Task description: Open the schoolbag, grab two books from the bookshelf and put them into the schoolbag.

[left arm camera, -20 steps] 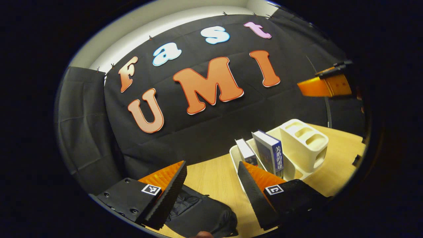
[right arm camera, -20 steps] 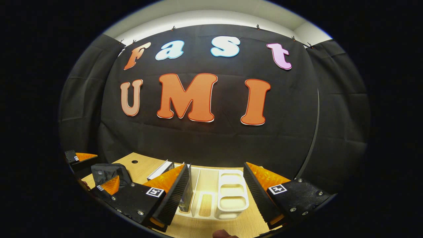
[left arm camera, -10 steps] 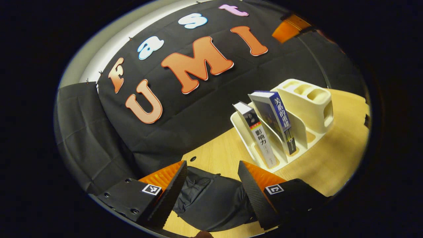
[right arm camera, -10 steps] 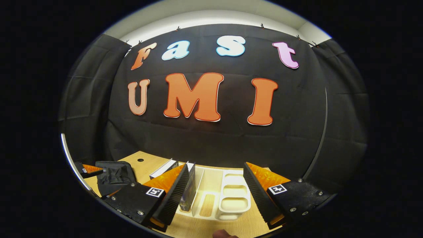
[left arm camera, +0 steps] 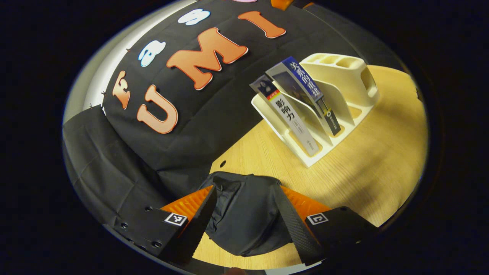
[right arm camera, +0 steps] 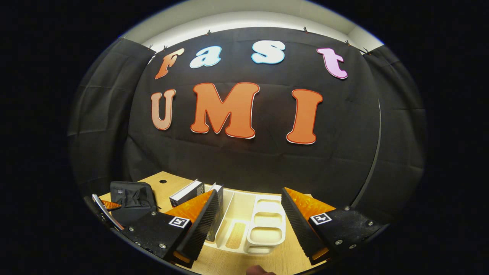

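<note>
The schoolbag (left arm camera: 244,214) now sits right between the spread fingers of our left gripper (left arm camera: 244,217), where half a second ago it lay lower and partly out of frame, so we judge the opening step is about to start. It is a soft black pouch, slumped and creased on the bench (left arm camera: 374,152) (we cannot make out a zipper). Farther off, two books (left arm camera: 294,110) lean in the white bookshelf (left arm camera: 344,76). Our right gripper (right arm camera: 248,225) hangs above that bookshelf, fingers apart and empty.
</note>
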`<state>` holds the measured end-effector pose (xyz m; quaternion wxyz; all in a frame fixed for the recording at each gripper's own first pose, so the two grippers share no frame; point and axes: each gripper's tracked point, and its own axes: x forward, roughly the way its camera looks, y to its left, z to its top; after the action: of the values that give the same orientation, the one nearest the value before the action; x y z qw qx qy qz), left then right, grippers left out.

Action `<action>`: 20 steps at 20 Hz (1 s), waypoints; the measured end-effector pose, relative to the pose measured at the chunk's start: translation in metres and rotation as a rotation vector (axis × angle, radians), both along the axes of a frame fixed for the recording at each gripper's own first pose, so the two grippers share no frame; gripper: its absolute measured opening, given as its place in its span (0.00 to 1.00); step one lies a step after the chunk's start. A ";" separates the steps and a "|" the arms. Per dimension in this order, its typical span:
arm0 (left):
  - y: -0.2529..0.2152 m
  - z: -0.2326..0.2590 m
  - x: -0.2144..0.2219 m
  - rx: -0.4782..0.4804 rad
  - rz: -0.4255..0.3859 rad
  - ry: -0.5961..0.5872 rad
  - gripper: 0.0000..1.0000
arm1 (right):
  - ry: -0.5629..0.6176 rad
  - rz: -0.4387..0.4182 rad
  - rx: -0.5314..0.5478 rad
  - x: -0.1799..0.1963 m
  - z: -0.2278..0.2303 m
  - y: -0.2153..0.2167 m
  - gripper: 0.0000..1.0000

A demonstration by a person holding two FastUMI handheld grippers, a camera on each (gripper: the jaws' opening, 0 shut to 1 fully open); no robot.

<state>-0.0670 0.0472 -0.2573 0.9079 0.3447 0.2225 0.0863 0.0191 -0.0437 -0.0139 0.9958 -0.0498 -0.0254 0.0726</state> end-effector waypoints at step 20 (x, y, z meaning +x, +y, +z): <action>0.073 -0.071 -0.008 0.196 0.137 0.125 0.96 | -0.004 -0.036 -0.021 0.004 0.007 0.003 0.98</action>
<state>-0.0747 0.1207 -0.3280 0.8461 0.4206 0.2924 0.1477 0.0229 -0.0406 -0.0072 0.9963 -0.0609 -0.0256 0.0551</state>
